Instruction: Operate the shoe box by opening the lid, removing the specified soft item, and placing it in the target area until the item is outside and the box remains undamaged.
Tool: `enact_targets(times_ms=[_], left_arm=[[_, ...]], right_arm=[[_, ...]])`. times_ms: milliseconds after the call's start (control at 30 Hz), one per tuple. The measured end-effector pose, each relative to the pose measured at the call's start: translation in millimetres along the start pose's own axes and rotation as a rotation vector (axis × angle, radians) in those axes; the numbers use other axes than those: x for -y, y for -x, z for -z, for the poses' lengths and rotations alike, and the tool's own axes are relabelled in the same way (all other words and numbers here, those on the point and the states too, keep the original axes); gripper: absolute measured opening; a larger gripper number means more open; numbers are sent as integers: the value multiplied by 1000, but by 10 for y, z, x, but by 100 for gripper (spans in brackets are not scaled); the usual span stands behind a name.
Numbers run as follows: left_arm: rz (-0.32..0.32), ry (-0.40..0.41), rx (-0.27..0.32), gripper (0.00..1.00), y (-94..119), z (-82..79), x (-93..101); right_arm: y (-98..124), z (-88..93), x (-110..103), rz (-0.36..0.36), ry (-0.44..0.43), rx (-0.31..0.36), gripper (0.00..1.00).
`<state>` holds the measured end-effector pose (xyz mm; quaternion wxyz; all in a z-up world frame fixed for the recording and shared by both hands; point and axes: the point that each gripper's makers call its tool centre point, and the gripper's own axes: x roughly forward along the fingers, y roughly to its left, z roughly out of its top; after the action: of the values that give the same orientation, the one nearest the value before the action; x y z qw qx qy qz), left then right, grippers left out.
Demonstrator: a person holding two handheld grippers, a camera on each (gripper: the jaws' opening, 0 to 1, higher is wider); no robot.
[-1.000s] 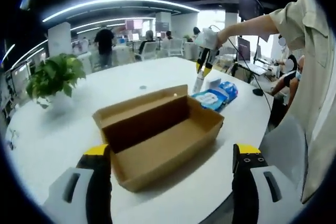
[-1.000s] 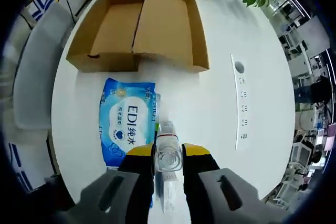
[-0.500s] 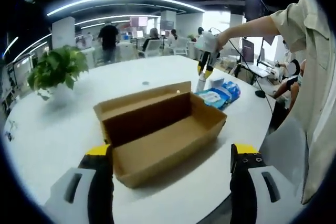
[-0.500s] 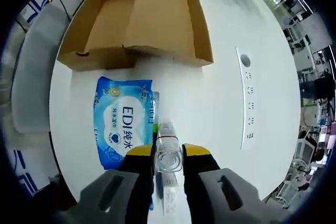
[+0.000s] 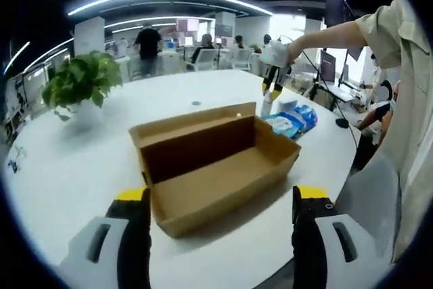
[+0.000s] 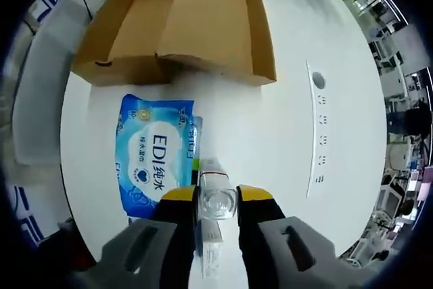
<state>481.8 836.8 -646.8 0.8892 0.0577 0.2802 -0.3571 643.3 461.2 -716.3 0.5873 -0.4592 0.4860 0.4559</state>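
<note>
**Bottle held above table, beside wipes pack**

Right gripper (image 6: 216,202) is clamped on a clear bottle (image 6: 215,201). The blue wipes pack (image 6: 154,160) is seen just left, its long axis toward the open shoe box (image 6: 183,25) beyond. Left gripper (image 5: 218,201) is spread wide, nearer the box

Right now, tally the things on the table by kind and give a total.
Box: 1
Wipes pack: 1
Bottle, held in the right tongs: 1
Plant: 1
Total: 4
</note>
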Motion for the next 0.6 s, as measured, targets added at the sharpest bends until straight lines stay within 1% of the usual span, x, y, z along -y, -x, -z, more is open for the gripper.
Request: enact_targets(times_ms=[67, 167, 233, 333, 433, 500, 600], left_arm=[[-14, 3, -2, 84, -1, 2, -36], [-44, 3, -7, 78, -3, 11, -121], [-57, 6, 0, 76, -3, 3, -155], [-80, 11, 19, 68, 9, -34, -224], [-103, 17, 25, 62, 14, -49, -276], [-121, 19, 14, 57, 13, -33, -312], [-146, 14, -7, 52, 7, 11, -374]], right_arm=[[14, 5, 19, 10, 0, 2, 22], [64, -23, 56, 34, -2, 24, 24], [97, -48, 52, 42, -8, 34, 25], [150, -92, 51, 64, 6, 46, 25], [234, -177, 21, 75, -18, 82, 27], [267, -212, 23, 84, -26, 98, 28], [336, -288, 8, 102, -44, 127, 28]])
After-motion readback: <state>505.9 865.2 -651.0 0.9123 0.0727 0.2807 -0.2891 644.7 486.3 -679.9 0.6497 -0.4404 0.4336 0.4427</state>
